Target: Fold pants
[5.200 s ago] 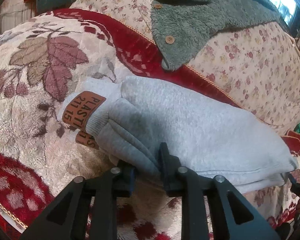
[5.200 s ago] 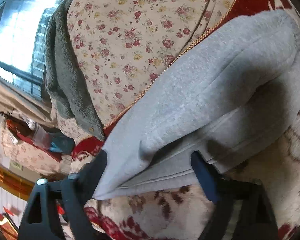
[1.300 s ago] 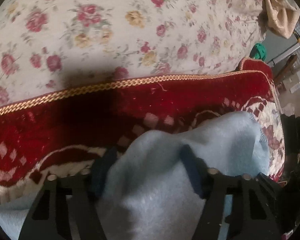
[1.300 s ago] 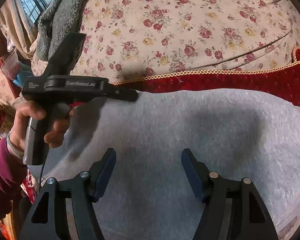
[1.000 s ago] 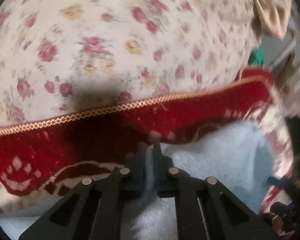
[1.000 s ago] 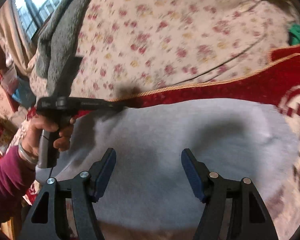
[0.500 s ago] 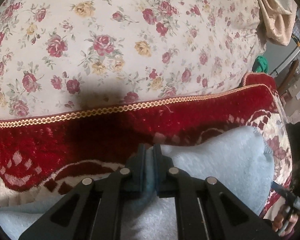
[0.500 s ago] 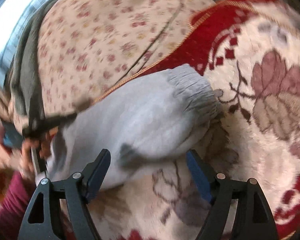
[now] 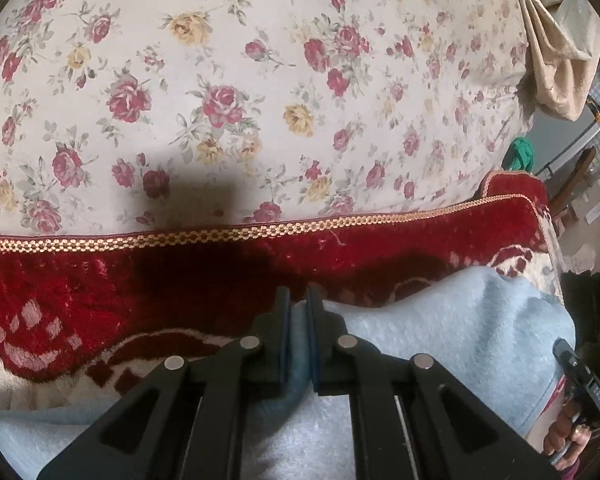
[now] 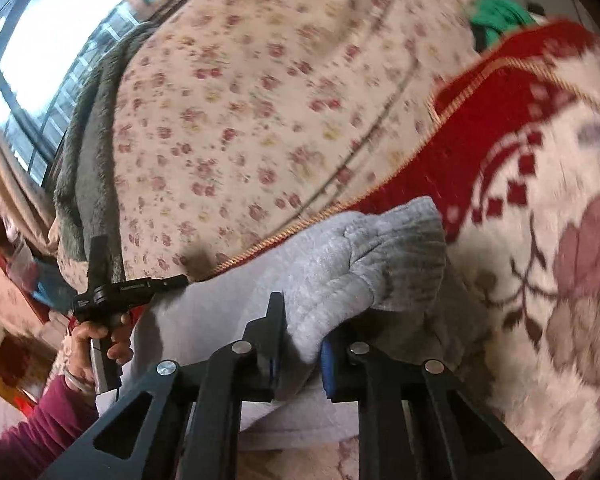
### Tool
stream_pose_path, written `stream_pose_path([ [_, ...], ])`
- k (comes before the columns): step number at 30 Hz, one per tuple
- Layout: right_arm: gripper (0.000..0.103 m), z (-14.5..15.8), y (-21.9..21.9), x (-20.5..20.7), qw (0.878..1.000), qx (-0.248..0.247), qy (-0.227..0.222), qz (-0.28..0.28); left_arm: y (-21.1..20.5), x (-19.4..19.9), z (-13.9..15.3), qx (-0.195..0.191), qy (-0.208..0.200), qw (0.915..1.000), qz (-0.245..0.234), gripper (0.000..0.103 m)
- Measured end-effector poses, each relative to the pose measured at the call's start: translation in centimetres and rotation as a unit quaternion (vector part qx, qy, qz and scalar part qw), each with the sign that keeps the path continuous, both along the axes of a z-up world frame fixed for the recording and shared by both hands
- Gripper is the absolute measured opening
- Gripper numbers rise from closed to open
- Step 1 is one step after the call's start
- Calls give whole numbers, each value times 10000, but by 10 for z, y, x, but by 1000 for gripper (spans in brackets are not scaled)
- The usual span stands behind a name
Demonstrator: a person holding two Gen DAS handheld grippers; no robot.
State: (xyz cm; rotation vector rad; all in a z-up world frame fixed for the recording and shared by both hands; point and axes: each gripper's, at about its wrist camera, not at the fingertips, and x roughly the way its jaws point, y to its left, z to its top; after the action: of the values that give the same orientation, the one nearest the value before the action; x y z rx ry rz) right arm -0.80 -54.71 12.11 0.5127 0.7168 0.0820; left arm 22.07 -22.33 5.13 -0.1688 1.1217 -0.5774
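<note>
The grey pants (image 9: 452,344) lie folded on the red and cream blanket (image 9: 100,280). My left gripper (image 9: 298,308) is shut on the pants' far edge, a fold of grey cloth pinched between its jaws. In the right wrist view the pants (image 10: 340,264) end in a ribbed cuff (image 10: 412,236). My right gripper (image 10: 300,344) is shut on the cloth just behind that cuff. The left gripper (image 10: 172,280) also shows there, held by a hand at the pants' other end.
A floral quilt (image 9: 260,80) rises behind the blanket's gold-trimmed edge (image 9: 260,234). A grey-green fleece garment (image 10: 92,128) lies on the quilt at the far left. A window (image 10: 52,40) is behind. A green object (image 10: 496,12) sits past the quilt.
My right gripper moved to the cuff end of the pants and closed on the cloth. My left gripper closed on the far edge about a second ago and stays shut.
</note>
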Motion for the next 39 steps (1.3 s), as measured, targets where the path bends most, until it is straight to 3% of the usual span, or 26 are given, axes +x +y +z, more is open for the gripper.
stream_pose_path([
  [4, 16, -19, -2, -14, 9993, 24, 362, -129, -10, -3, -11, 363, -37, 9993, -86, 8],
  [7, 23, -52, -12, -25, 9949, 50, 911, -428, -16, -5, -17, 564, -90, 9983, -90, 9],
  [9, 33, -64, -25, -38, 9913, 857, 809, -591, -18, -7, -15, 622, -194, 9978, -95, 12],
  [10, 54, -66, -30, -44, 9886, 1189, 696, -615, -17, -7, -14, 600, -209, 9979, -101, 18],
  [11, 82, -67, -33, -52, 9850, 1448, 649, -678, -16, -6, -13, 565, -205, 9982, -88, 25],
  [12, 87, -65, -33, -55, 9843, 1456, 669, -736, -12, -5, -11, 534, -189, 9984, -7, 47],
  [13, 88, -64, -31, -57, 9848, 1402, 704, -744, -9, -4, -10, 495, -182, 9986, 52, 70],
  [14, 88, -61, -26, -57, 9870, 1264, 776, -614, -4, -3, -7, 392, -171, 9990, 118, 76],
  [16, 88, -52, -12, -55, 9910, 891, 888, -464, 5, -4, -1, 228, -189, 9993, 231, 76],
  [21, 88, -22, 28, -56, 9975, 102, 685, -161, 18, -19, 12, 527, -443, 9970, 367, 77],
  [26, 88, -1, 70, -44, 9979, -412, 433, 264, 20, -42, 14, 536, -504, 9970, 221, 77],
  [36, 88, -31, 101, -20, 9948, -613, 654, 492, 11, -49, -13, 1159, -638, 9907, 312, 77],
  [39, 86, -50, 97, -23, 9931, -613, 895, 454, 13, -44, -23, 1119, -532, 9915, 393, 77],
])
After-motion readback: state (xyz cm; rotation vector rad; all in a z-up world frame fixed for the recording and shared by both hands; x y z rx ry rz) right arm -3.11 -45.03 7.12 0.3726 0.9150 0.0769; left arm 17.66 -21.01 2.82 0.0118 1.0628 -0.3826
